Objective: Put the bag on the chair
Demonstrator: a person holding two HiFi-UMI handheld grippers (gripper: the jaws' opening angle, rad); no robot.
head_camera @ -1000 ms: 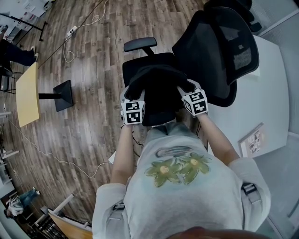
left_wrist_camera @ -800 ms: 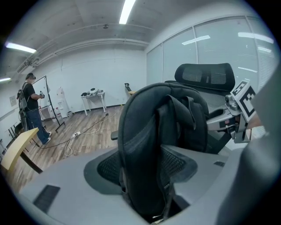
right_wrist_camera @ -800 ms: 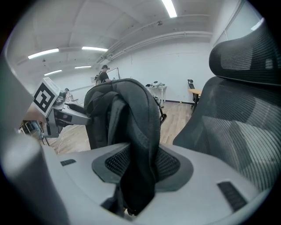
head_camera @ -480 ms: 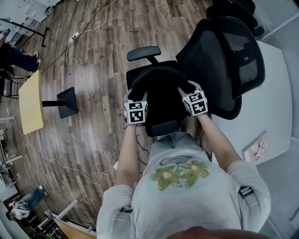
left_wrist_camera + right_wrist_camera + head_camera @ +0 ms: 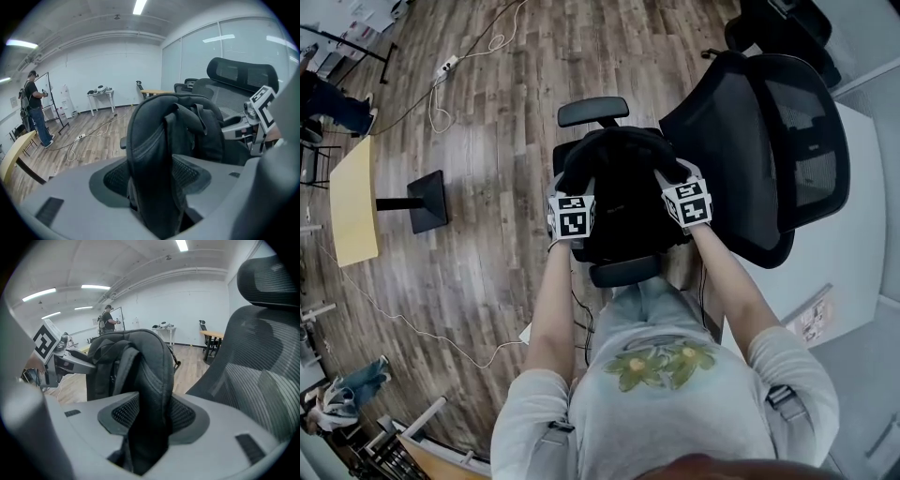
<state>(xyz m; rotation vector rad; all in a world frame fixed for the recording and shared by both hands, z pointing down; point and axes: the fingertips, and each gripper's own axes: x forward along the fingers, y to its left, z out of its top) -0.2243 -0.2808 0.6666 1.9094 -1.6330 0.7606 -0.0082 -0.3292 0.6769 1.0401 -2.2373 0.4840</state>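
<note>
A black backpack hangs upright over the seat of a black mesh office chair; whether it touches the seat I cannot tell. My left gripper is shut on the bag's left side, where a padded strap fills the gap between the jaws. On the bag's right side my right gripper has a padded strap between its jaws. Those jaws are opening, though the pads still touch the strap. The chair's backrest stands to the right of the bag.
An armrest sticks out beyond the bag. A white desk lies right of the chair. To the left are a yellow table, a black base plate and floor cables. A person stands far off.
The chair's backrest has shifted right in the head view, and the seat's front edge now shows below the bag. Both grippers have kept hold of the bag over the seat.
</note>
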